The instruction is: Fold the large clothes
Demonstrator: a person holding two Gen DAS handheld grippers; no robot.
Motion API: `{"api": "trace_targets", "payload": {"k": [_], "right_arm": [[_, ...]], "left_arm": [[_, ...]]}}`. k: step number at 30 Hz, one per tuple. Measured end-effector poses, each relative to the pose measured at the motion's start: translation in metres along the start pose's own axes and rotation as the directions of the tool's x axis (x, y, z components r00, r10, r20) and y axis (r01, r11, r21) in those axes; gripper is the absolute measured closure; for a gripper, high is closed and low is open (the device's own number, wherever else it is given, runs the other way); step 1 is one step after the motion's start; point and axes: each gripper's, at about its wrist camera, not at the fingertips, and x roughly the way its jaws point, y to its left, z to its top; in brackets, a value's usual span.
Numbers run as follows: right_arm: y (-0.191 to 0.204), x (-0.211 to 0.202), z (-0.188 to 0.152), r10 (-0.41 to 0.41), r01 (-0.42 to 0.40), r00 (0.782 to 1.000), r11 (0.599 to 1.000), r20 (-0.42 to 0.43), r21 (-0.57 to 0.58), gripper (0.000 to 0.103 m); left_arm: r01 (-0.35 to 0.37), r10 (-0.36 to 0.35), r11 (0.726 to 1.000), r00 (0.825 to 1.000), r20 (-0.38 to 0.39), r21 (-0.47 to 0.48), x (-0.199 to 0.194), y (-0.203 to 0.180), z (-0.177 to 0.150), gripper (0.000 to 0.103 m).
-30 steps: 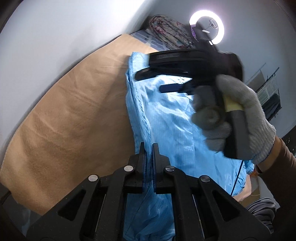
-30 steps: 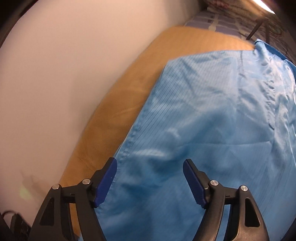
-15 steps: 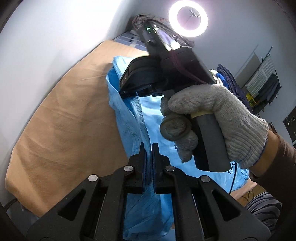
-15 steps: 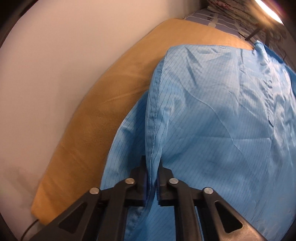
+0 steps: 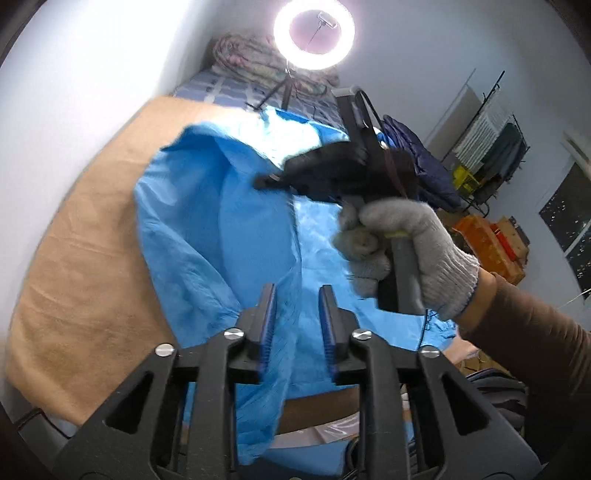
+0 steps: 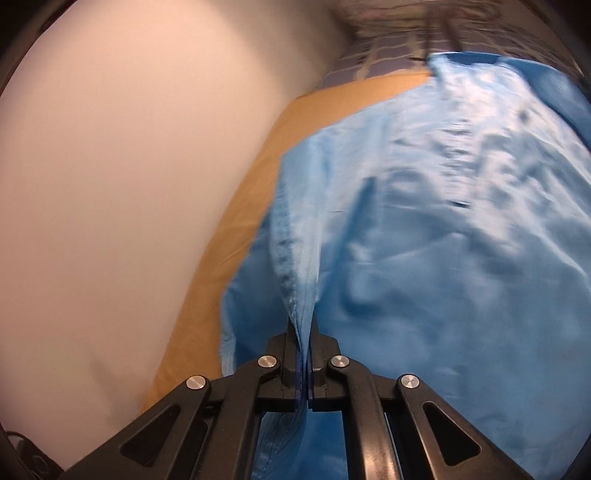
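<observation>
A large light-blue garment (image 5: 221, 229) lies over a tan sheet (image 5: 85, 266) on a bed. My left gripper (image 5: 297, 299) is open, its blue-padded fingers standing apart above the garment's near edge, with cloth between them but not pinched. My right gripper (image 6: 303, 332) is shut on a seamed edge of the blue garment (image 6: 424, 258) and lifts it into a ridge. In the left wrist view the right gripper (image 5: 266, 181), held by a grey-gloved hand (image 5: 413, 251), is above the middle of the garment, folding a flap over.
A white wall (image 6: 129, 166) runs along the bed's left side. A lit ring light (image 5: 314, 35) on a tripod and a rolled quilt (image 5: 258, 62) stand at the bed's far end. A clothes rack (image 5: 491, 147) and orange boxes (image 5: 491, 243) are at the right.
My left gripper has opened and let go of the garment edge. My right gripper closed on the garment edge and is carrying it across, over the garment.
</observation>
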Motion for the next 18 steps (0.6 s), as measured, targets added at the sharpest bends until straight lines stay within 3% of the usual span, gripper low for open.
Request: {"api": "trace_targets", "payload": {"k": [1, 4, 7, 14, 18], "right_arm": [[-0.007, -0.003, 0.000, 0.000, 0.000, 1.000, 1.000, 0.002, 0.002, 0.103], [-0.015, -0.012, -0.005, 0.038, -0.038, 0.999, 0.999, 0.008, 0.008, 0.103], [0.004, -0.010, 0.002, 0.056, -0.056, 0.998, 0.998, -0.006, -0.026, 0.103], [0.068, 0.044, 0.003, 0.019, -0.032, 0.996, 0.987, -0.082, -0.154, 0.103], [0.085, 0.066, 0.004, -0.009, -0.013, 0.993, 0.982, -0.114, -0.189, 0.100]], "left_arm": [[-0.027, 0.027, 1.000, 1.000, 0.006, -0.009, -0.003, 0.003, -0.002, 0.078], [-0.085, 0.087, 0.991, 0.996, 0.012, -0.099, -0.003, 0.031, -0.006, 0.060], [-0.099, 0.100, 0.970, 0.995, -0.008, -0.221, 0.001, 0.073, -0.018, 0.058], [-0.057, 0.043, 0.937, 0.998, -0.049, -0.344, 0.006, 0.110, -0.054, 0.058], [-0.010, -0.008, 0.917, 0.999, -0.041, -0.400, 0.009, 0.120, -0.066, 0.051]]}}
